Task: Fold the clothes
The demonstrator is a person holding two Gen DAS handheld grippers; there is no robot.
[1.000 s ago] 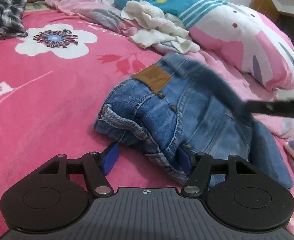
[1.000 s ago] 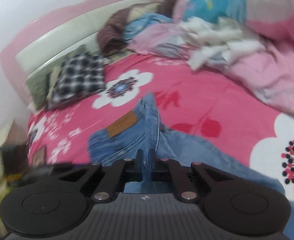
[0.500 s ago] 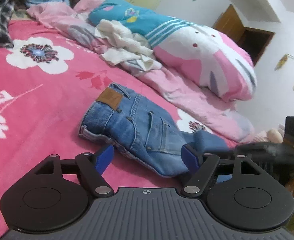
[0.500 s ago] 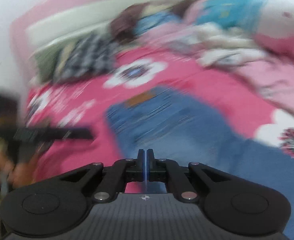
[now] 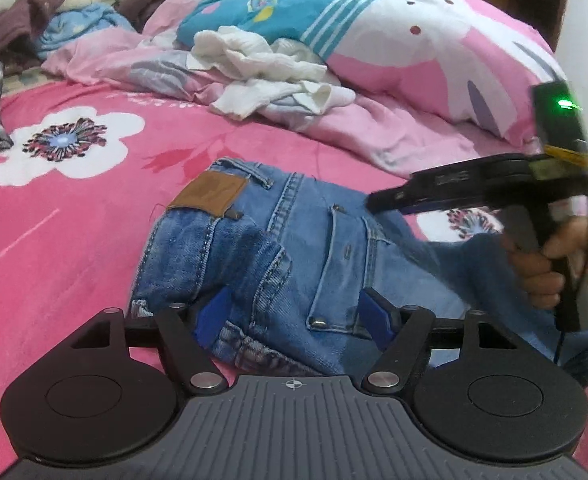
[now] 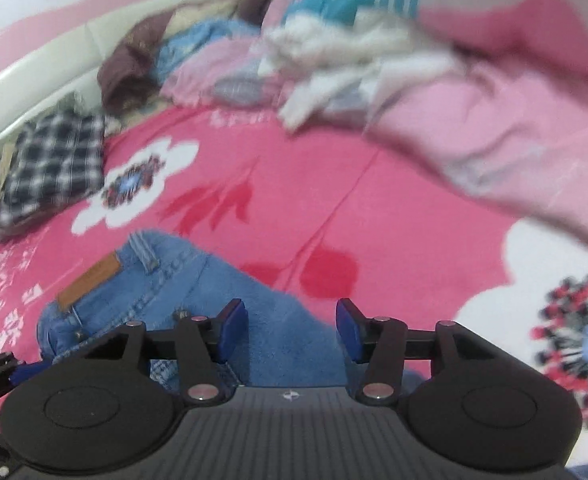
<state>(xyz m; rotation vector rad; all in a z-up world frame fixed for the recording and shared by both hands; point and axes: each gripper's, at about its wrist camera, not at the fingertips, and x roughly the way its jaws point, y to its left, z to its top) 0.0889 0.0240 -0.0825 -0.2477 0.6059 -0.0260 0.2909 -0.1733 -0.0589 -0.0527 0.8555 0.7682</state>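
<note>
The left gripper (image 5: 296, 314) straddles the folded blue denim jeans (image 5: 294, 240) unclenched on the pink floral bed (image 5: 73, 220), while the right gripper (image 6: 291, 330), jaws just opening, hovers released above them.

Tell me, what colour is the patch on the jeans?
Brown, a tan leather patch on the blue jeans; clearest in the left wrist view.

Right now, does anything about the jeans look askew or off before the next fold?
Yes. The jeans are bunched, not flat: near the left gripper the waistband end is rumpled and doubled over itself. The right gripper has just opened and holds nothing. No damage shows. Loose white clothes lie unfolded by the duvet.
</note>
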